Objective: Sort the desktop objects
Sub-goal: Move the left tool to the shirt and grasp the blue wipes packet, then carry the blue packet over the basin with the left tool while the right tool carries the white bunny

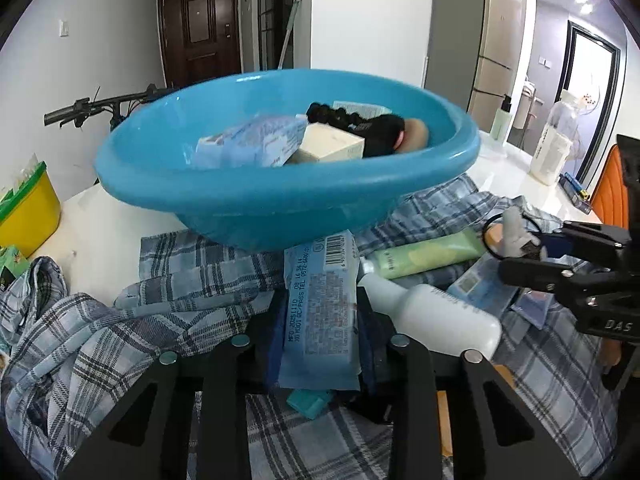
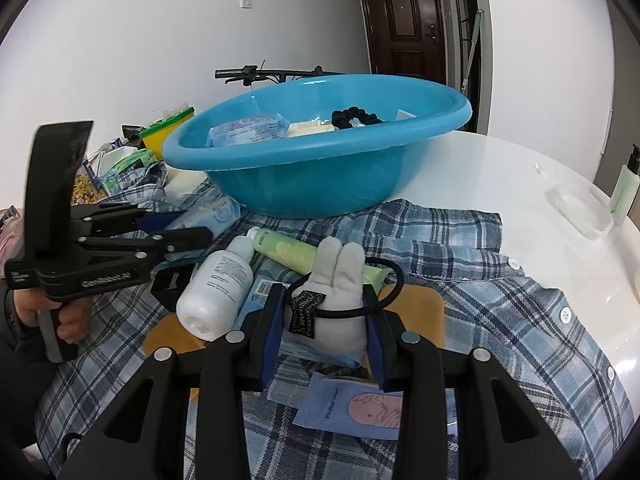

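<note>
My left gripper (image 1: 322, 320) is shut on a light blue wet-wipe packet (image 1: 320, 280) with a barcode, which stands up between the blue pads in front of the blue basin (image 1: 248, 200). The basin holds a tissue pack (image 1: 252, 144), a cream box (image 1: 332, 146) and a black scrunchie (image 1: 340, 114). In the right wrist view my right gripper (image 2: 326, 320) is shut on a grey plush rabbit hair tie (image 2: 340, 280) with a black elastic loop. A white bottle (image 2: 218, 284) and a green tube (image 2: 296, 254) lie on the plaid shirt (image 2: 480, 280) between the grippers.
A yellow tub (image 1: 28, 208) stands at the table's left edge. A milky bottle (image 1: 554, 148), a slim green bottle (image 2: 624, 188) and a clear dish (image 2: 580, 208) stand at the right. A blue sachet (image 2: 352, 408) lies under my right gripper. Bicycle handlebars (image 2: 272, 74) show behind the basin.
</note>
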